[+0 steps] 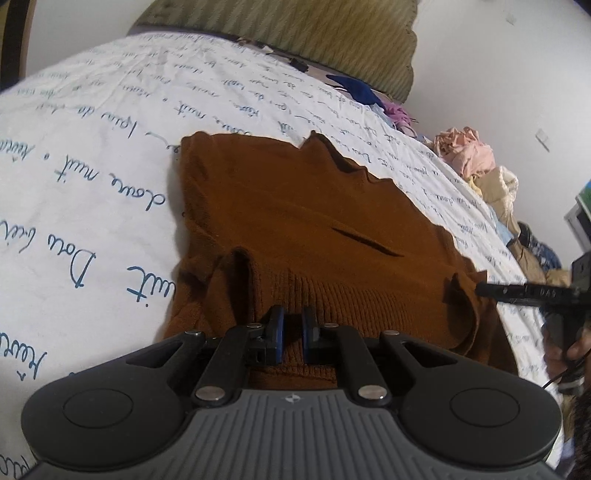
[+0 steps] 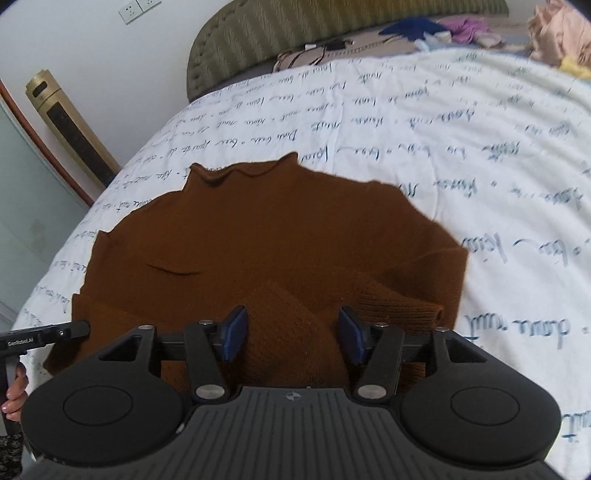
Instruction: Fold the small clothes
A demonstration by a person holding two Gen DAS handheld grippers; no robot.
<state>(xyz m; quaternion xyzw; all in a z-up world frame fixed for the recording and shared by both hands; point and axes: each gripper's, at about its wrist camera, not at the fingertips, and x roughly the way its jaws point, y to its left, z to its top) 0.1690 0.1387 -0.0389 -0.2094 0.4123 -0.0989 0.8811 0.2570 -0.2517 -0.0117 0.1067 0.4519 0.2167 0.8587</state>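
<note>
A small brown knit sweater [image 1: 295, 221] lies flat on the white bedsheet with blue handwriting print [image 1: 92, 147], collar pointing away. It also shows in the right wrist view [image 2: 277, 236], with both sleeves folded over its lower part. My left gripper [image 1: 293, 325] sits over the ribbed hem, jaws almost closed with a narrow gap; whether they pinch the hem is unclear. My right gripper [image 2: 291, 328] is open above the folded sleeve cuff [image 2: 288, 314] near the hem. The right gripper's finger shows at the right edge of the left wrist view [image 1: 517, 293].
A padded olive headboard [image 2: 295, 29] stands at the far end. Piles of loose clothes, pink [image 1: 465, 147], blue [image 1: 354, 88] and cream, lie along the bed's far side. A gold tower appliance [image 2: 70, 125] stands by the wall, left of the bed.
</note>
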